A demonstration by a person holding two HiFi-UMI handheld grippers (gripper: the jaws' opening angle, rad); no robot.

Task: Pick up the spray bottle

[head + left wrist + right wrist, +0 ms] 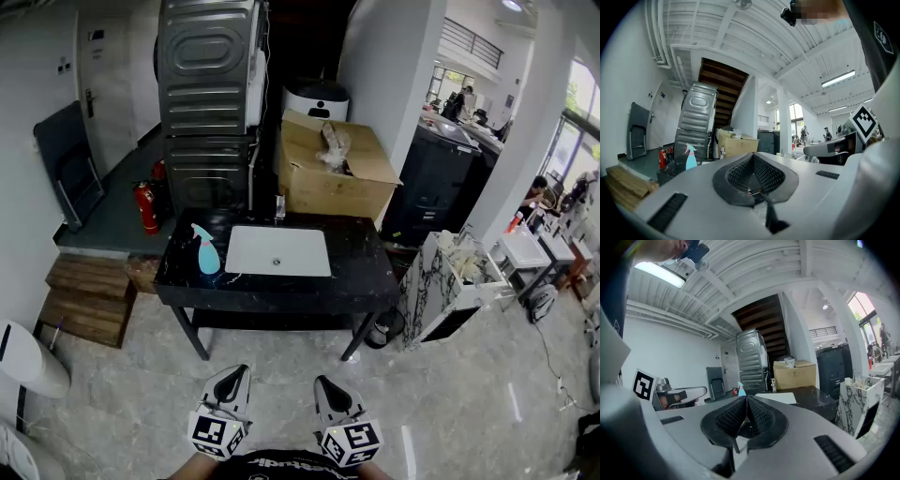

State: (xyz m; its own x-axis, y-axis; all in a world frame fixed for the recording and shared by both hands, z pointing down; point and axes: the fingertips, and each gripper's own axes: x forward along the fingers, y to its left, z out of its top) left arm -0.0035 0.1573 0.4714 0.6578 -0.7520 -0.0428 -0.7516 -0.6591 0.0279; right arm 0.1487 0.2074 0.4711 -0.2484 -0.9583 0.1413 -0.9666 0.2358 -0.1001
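1. Getting near the bottle (205, 251) is the step in hand; nothing has been picked up yet.
2. The bottle is seen upright on the left part of the black counter (366, 272), just beside the white sink (277, 251).
3. The left gripper (232, 377) and the right gripper (328, 386) are held low, side by side, well apart from the counter.
4. Both pairs of jaws are clenched tight, and nothing is held between them.
5. Next, one gripper would likely have to be brought up to the bottle, its jaws opened wide, then closed around the bottle's body.
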